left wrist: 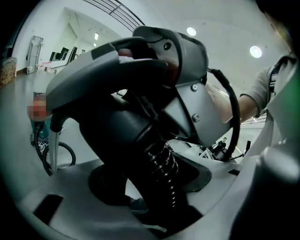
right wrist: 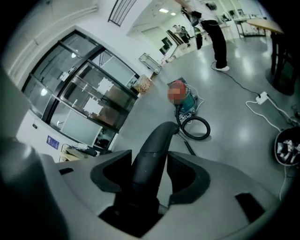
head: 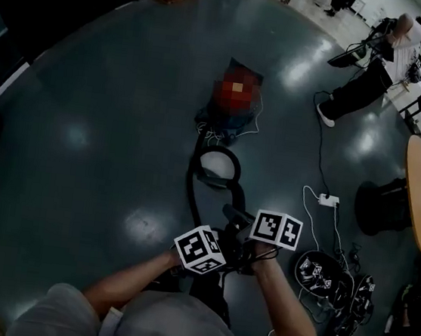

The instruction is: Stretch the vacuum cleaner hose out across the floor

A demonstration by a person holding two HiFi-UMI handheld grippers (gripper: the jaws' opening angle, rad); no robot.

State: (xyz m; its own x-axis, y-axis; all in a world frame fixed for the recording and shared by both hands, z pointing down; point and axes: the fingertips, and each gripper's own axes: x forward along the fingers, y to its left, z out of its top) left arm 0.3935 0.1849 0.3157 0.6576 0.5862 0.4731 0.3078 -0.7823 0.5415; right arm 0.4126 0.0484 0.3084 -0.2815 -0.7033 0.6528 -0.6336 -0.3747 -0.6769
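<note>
- Chiefly, the risk sits with the hose (head: 191, 191), coiled in a loop at mid-frame in the head view, just below the vacuum cleaner (head: 228, 120). A hard pull could tighten or kink that coil, or drag the machine along instead of paying hose out.
- White cord (head: 213, 135) bunched beside the machine could catch in the loop.
- Left gripper (left wrist: 158, 185), bottom centre of the head view: jaws spread wide round the ribbed end of the hose. It leans on one pad (left wrist: 194, 171) with floor showing at the other, so I judge the hold loose and liable to slip.
- Right gripper (right wrist: 149, 176): jaws part-way apart, pads (right wrist: 187, 173) pressed on both sides of the curved handle tube (right wrist: 152, 145), pinching it.
</note>
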